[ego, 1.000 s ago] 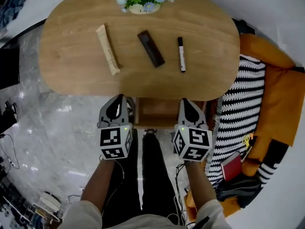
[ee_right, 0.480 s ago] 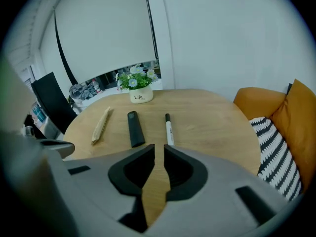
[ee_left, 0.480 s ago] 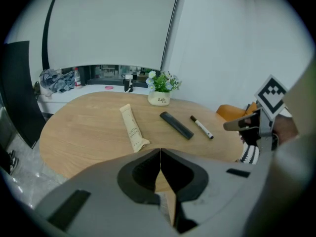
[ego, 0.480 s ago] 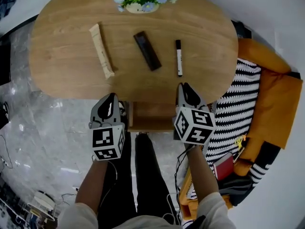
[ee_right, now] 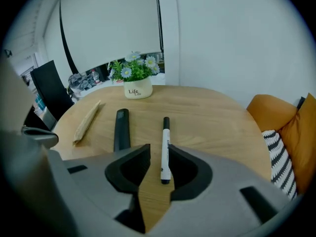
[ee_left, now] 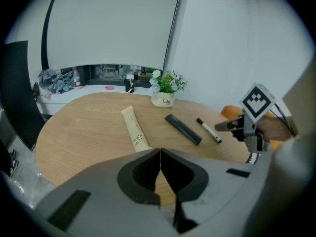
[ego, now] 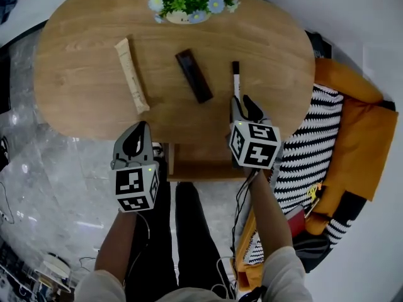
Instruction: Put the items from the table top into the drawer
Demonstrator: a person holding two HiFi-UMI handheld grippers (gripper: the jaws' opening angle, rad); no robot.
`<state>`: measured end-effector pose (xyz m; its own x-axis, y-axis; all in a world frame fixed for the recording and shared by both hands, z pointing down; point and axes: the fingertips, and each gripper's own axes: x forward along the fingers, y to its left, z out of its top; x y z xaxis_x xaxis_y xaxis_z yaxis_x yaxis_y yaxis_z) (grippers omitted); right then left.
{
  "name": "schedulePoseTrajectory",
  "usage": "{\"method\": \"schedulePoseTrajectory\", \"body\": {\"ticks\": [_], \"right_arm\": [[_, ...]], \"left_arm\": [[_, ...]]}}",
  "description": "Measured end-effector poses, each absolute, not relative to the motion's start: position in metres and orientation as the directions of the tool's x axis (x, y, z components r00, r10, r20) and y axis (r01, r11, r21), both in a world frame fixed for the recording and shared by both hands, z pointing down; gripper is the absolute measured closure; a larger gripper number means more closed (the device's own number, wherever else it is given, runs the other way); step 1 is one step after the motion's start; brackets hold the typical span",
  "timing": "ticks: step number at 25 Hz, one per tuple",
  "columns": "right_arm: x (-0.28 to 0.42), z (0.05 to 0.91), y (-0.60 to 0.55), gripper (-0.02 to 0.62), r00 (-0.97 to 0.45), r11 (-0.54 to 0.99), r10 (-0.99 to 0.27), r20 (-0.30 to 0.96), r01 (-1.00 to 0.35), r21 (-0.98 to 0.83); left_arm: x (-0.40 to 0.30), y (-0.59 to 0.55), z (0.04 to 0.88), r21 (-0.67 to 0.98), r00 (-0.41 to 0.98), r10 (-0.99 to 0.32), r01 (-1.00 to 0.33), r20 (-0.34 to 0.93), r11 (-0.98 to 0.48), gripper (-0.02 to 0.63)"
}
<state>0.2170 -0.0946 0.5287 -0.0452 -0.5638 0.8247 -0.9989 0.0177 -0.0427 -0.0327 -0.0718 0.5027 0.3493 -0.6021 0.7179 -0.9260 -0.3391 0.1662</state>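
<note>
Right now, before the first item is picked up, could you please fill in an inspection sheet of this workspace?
Surface: oval wooden table, carrying four things.
Job's things: beige tube, black bar and marker lie apart on the table; the drawer under the near edge looks open.
Clutter: flower pot at the far edge.
Grippers: left gripper shut and empty, short of the near edge; right gripper open, its jaws have just been opening, and the marker's near end lies between them, not gripped.
Cables: thin black cable beside the right forearm.
Surroundings: marble floor, striped fabric, orange cushion.
</note>
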Motion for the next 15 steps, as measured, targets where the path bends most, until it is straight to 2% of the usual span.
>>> {"method": "schedulePoseTrajectory", "body": {"ticks": [15], "right_arm": [[0.224, 0.572, -0.115, 0.48, -0.013, 0.023, -0.482, 0.876, -1.0, -0.002]], "left_arm": [[-0.051, -0.085, 0.511, 0.154, 0.333, -0.602, -0.931, 0.726, -0.33, 0.595]]}}
